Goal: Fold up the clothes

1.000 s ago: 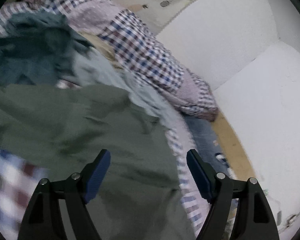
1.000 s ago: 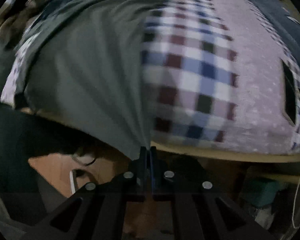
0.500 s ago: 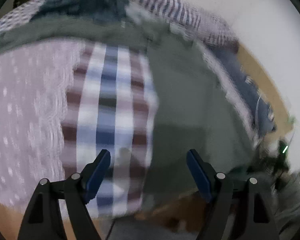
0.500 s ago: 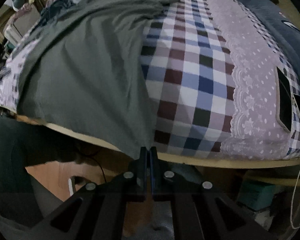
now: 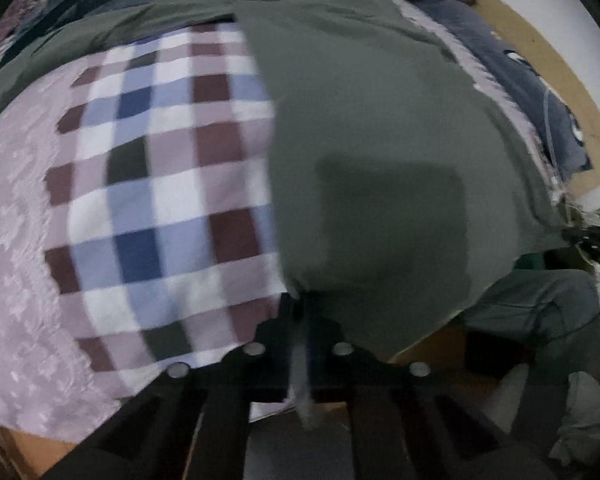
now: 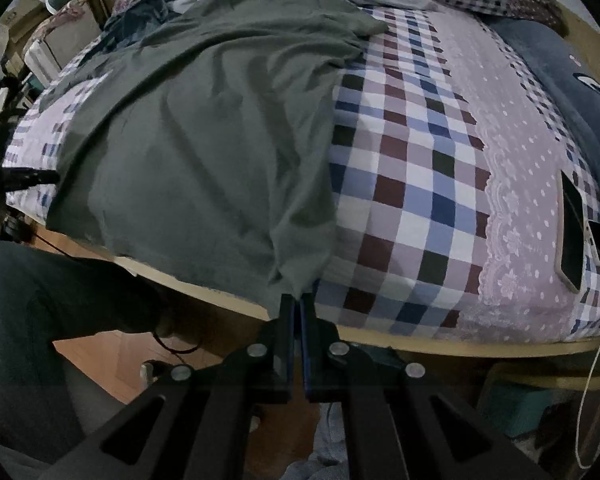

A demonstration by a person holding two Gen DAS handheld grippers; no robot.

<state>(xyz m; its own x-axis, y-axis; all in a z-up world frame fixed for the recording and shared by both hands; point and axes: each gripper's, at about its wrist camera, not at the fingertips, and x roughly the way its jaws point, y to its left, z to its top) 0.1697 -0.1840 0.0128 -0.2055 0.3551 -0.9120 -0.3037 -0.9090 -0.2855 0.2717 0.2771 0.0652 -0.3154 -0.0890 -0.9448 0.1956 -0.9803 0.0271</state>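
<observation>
A green shirt (image 6: 204, 128) lies spread on the checked bedcover (image 6: 412, 184), its hem hanging over the bed's near edge. The left gripper (image 5: 302, 312) and right gripper (image 6: 299, 300) each pinch a hem corner, jaws together on cloth

one green shirt (image 6: 204, 152), two phones (image 6: 572, 232)

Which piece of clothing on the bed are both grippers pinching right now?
The plain green shirt, spread flat over the checked bedcover. The right gripper and left gripper each clamp its near hem; the dark blue garment lies untouched.
</observation>
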